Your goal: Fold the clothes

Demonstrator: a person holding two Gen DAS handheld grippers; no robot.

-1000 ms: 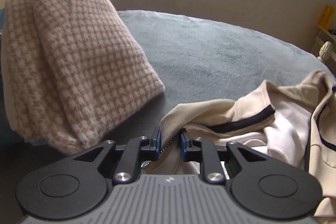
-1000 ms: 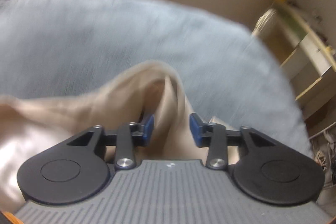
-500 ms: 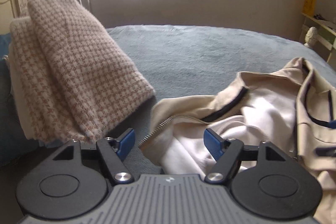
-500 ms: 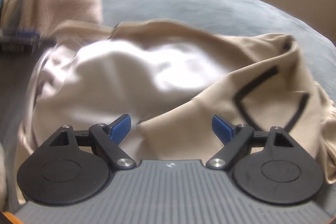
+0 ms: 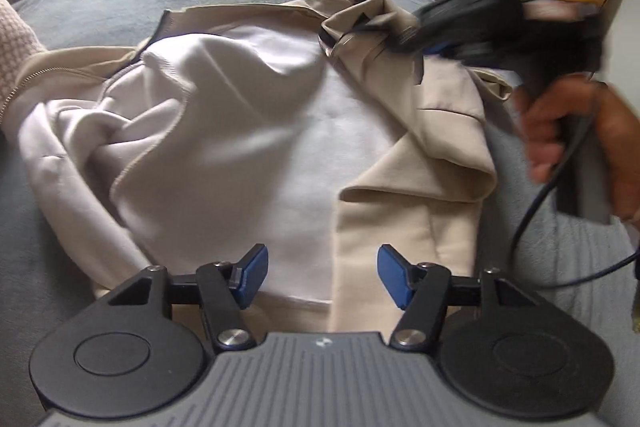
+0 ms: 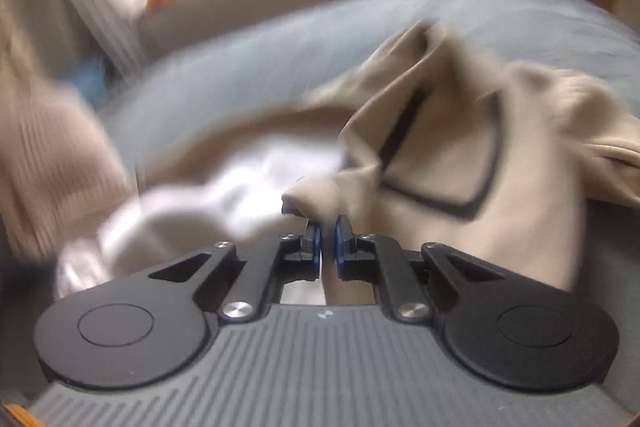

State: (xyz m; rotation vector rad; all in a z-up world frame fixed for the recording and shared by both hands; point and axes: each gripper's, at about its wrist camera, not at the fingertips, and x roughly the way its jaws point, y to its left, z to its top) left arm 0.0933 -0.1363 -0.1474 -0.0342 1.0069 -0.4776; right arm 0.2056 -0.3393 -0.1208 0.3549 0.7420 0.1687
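Jaws of the left gripper gape wide and empty; the right gripper pinches the beige jacket.

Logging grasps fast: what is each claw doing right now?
Left claw: open, holding nothing, above the beige jacket.
Right claw: closed on a fold of the beige jacket.

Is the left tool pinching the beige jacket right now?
No, the left gripper has its blue fingers spread wide apart over the beige jacket, clamping nothing.
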